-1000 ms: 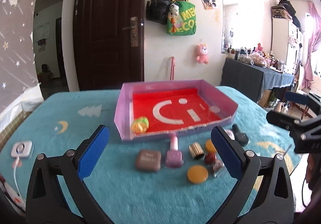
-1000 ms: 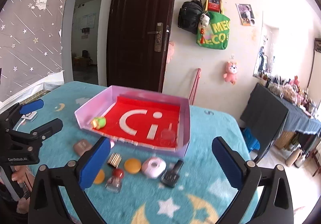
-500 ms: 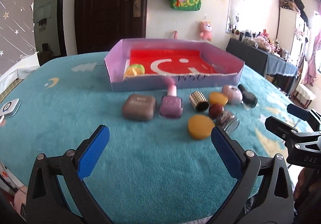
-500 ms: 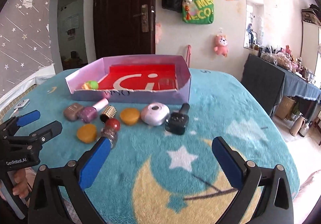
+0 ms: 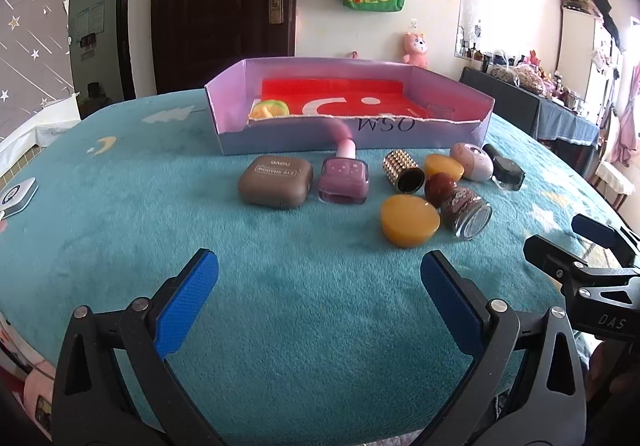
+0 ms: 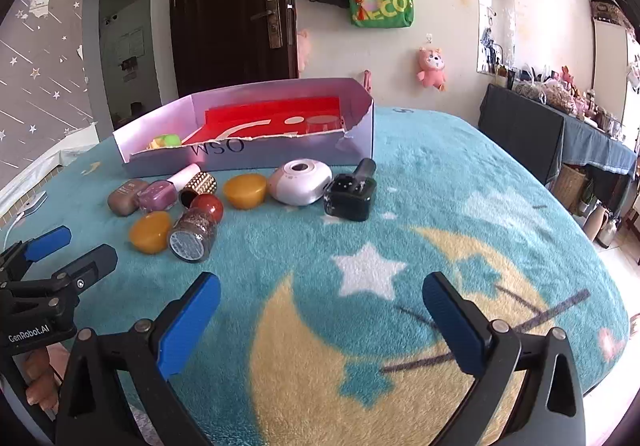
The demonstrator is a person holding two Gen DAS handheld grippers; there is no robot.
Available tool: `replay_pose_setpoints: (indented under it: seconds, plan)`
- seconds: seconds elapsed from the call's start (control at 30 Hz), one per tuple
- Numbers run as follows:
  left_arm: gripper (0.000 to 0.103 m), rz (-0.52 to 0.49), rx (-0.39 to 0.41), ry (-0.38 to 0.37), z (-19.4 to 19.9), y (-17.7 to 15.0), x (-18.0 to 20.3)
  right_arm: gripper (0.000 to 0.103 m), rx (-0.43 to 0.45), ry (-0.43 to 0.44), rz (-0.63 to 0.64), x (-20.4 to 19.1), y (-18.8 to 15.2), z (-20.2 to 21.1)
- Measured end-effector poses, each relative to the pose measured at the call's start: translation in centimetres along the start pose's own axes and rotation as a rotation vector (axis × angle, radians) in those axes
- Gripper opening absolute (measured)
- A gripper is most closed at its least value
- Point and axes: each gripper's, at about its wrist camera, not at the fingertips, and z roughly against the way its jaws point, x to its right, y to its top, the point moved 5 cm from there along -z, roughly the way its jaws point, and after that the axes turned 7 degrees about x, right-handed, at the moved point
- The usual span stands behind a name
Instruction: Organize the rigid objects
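In the left wrist view the left tongs (image 5: 319,288) stand wide apart and empty at the bottom of the frame, above bare teal blanket (image 5: 120,214), and the right tongs (image 5: 588,246) show at the right edge, their spread hard to judge from here. The shallow lilac box (image 5: 352,134) sits in the upper middle and holds only a yellow-green toy (image 5: 269,109) in its left corner and what looks like a clear cup (image 5: 440,112) at its right. In front of it, in the middle of the frame, a brown case (image 5: 275,182), a purple polish bottle (image 5: 343,174), a studded gold tube (image 5: 402,170), two amber pucks (image 5: 409,220), a glitter bottle (image 5: 466,210), a pale round gadget (image 5: 472,162) and a black bottle (image 5: 506,170) lie loose. In the right wrist view the right tongs (image 6: 320,326) gape empty at the bottom, over the moon pattern, with the left tongs (image 6: 68,246) at the lower left, a gap visible between their tips. The same cluster lies at middle left, the black bottle (image 6: 352,194) nearest the centre. By my reading the sorting is barely begun: nearly everything waits outside the box
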Motion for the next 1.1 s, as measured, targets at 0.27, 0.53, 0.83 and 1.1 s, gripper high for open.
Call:
replay_pose_setpoints:
  seconds: [0.27, 0.53, 0.83, 1.1]
  plan:
    - [0.103, 0.0, -0.009, 0.0, -0.2, -0.3, 0.1, 0.103, -0.01, -0.013, 0.011, -0.1, -0.5, -0.3]
    - [0.103, -0.007, -0.021, -0.012, -0.6, 0.0, 0.3, 0.103, -0.013, -0.019, 0.007, 0.2, -0.4, -0.5]
    - [0.103, -0.022, -0.071, -0.049, -2.1, 1.5, 1.1, 0.103, -0.028, -0.033, -0.021, 1.4, 1.4, -1.6]
    - [0.102, -0.057, -0.138, -0.095, -3.4, 2.7, 1.6, 0.103, -0.059, -0.076, -0.029, 3.0, 4.2, -3.2]
